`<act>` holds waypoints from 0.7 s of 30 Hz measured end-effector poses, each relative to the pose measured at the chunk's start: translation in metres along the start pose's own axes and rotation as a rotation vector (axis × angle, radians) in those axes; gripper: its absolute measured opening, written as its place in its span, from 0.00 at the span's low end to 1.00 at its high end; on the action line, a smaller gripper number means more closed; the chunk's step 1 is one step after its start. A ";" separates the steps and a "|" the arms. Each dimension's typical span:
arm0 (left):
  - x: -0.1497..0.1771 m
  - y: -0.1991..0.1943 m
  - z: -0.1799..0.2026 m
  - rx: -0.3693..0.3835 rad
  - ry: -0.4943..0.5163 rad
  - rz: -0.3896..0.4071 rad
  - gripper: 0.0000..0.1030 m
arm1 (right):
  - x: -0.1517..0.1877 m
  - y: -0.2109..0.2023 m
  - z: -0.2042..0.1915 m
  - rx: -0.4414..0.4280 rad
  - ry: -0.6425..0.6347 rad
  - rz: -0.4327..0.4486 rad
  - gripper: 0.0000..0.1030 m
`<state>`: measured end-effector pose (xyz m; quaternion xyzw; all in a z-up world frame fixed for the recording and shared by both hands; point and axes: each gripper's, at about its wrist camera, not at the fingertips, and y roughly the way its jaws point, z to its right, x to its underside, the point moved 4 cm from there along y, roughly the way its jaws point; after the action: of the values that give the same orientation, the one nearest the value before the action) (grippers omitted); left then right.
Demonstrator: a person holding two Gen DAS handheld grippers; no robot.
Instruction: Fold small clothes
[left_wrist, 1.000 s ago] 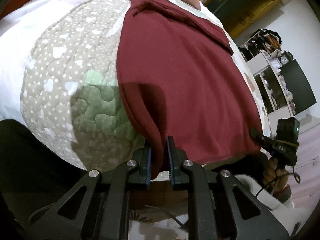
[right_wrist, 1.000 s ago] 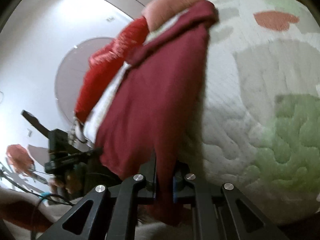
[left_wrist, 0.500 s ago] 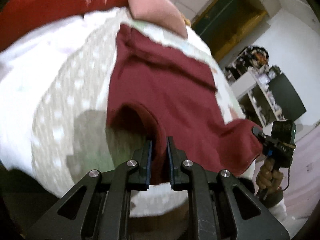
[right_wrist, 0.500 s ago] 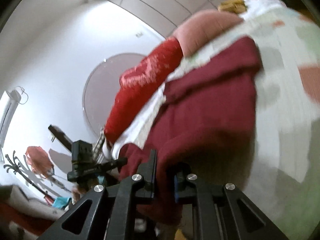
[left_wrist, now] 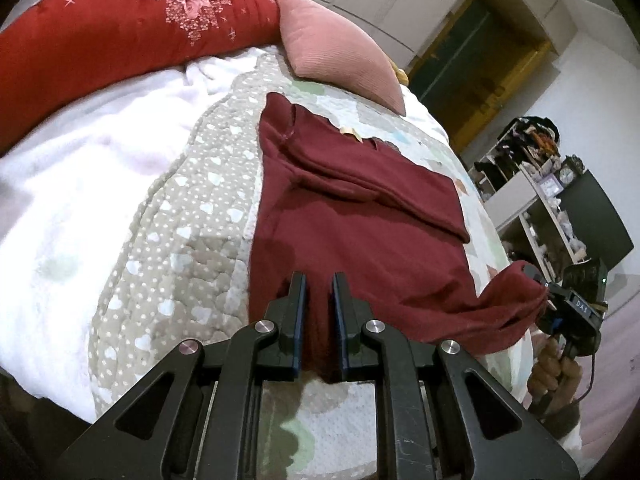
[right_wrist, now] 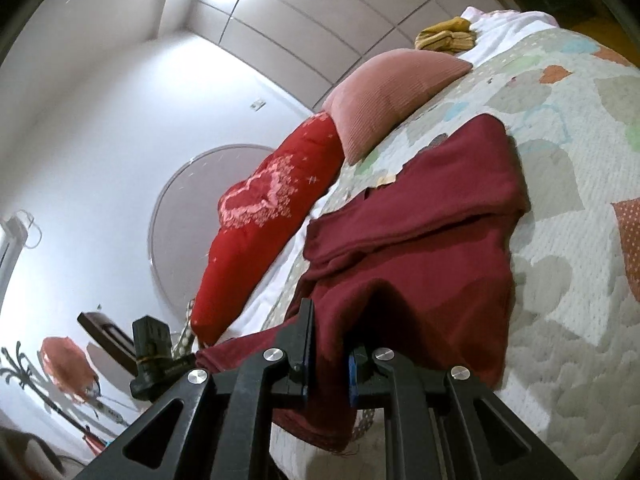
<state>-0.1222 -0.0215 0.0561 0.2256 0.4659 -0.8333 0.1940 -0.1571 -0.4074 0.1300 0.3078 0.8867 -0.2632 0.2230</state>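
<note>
A dark red garment (left_wrist: 360, 216) lies spread on the patchwork quilt (left_wrist: 188, 240), its sleeves folded across the upper part. My left gripper (left_wrist: 318, 292) is shut on the near hem corner, lifted off the bed. My right gripper (right_wrist: 330, 332) is shut on the other hem corner of the dark red garment (right_wrist: 424, 248), also raised. In the left wrist view the right gripper (left_wrist: 540, 284) shows at the far right, held by a hand, with cloth stretched up to it. In the right wrist view the left gripper's body (right_wrist: 156, 356) shows at the lower left.
A pink cushion (left_wrist: 340, 60) and a red embroidered pillow (left_wrist: 132, 24) lie at the bed's head beyond the garment. A white fleece blanket (left_wrist: 80, 184) covers the left side. Shelves with clutter (left_wrist: 536, 184) stand to the right. A mustard cloth (right_wrist: 444, 38) lies far back.
Both grippers rose and moved toward the bed's head, pulling the lower hem up off the quilt. More of the pillows and the room came into view.
</note>
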 end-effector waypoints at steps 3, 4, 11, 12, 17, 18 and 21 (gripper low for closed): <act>-0.007 0.004 -0.005 -0.005 -0.018 0.004 0.12 | -0.006 0.006 0.002 0.030 -0.010 -0.004 0.12; -0.010 0.004 -0.006 -0.010 -0.020 0.008 0.12 | -0.009 0.009 0.002 0.035 -0.010 -0.006 0.12; -0.024 0.008 -0.014 0.035 -0.082 0.008 0.11 | -0.019 0.014 0.003 0.033 0.009 0.007 0.12; -0.023 0.008 -0.015 0.047 -0.097 0.003 0.11 | -0.019 0.015 0.004 0.036 0.011 0.003 0.12; -0.019 0.006 -0.031 0.136 -0.215 -0.018 0.49 | -0.014 0.016 0.004 0.043 0.003 -0.016 0.12; -0.018 0.003 -0.031 0.146 -0.219 -0.013 0.55 | -0.013 0.015 0.003 0.043 0.003 -0.017 0.12; -0.018 -0.002 -0.028 0.225 -0.238 -0.002 0.67 | -0.010 0.013 0.004 0.039 0.010 -0.018 0.12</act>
<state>-0.1032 0.0053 0.0545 0.1451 0.3436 -0.9012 0.2206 -0.1402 -0.4053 0.1282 0.3056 0.8852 -0.2809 0.2102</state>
